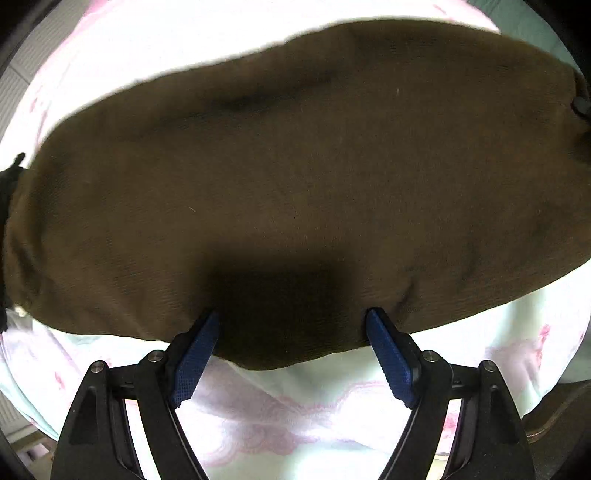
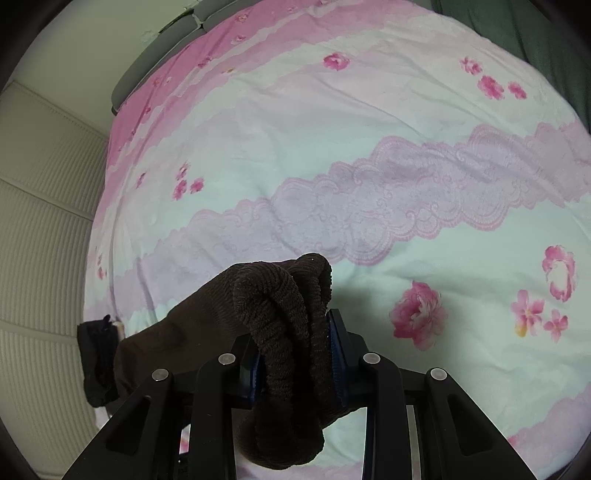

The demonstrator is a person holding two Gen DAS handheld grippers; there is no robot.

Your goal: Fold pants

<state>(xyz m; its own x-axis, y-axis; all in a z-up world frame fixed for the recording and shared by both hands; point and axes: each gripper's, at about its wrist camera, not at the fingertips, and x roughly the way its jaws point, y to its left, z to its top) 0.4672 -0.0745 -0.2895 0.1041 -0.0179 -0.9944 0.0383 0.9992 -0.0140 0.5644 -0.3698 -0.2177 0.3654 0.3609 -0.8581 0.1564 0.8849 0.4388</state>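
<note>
Pants: brown ribbed pants (image 1: 295,177) lie spread flat across the bed, filling most of the left wrist view; one bunched ribbed end (image 2: 291,325) is lifted off the bed in the right wrist view.
Left gripper: the left gripper (image 1: 291,317) has its jaws spread wide, blue pads (image 1: 195,362) apart, tips at the near edge of the pants and holding nothing.
Right gripper: the right gripper (image 2: 295,350) is pressed together on the bunched end of the pants, cloth folded over and hanging below the jaws.
Bedcover: a pale green and pink flowered bedcover (image 2: 369,147) with a lace-pattern band lies under everything.
Black cloth: a small black piece of fabric (image 2: 96,358) shows at the far end of the pants, by the bed's edge.
Wall: a ribbed cream wall panel (image 2: 40,221) stands just beside the bed.
Green fabric: dark green fabric (image 2: 517,33) sits at the bed's far corner.
</note>
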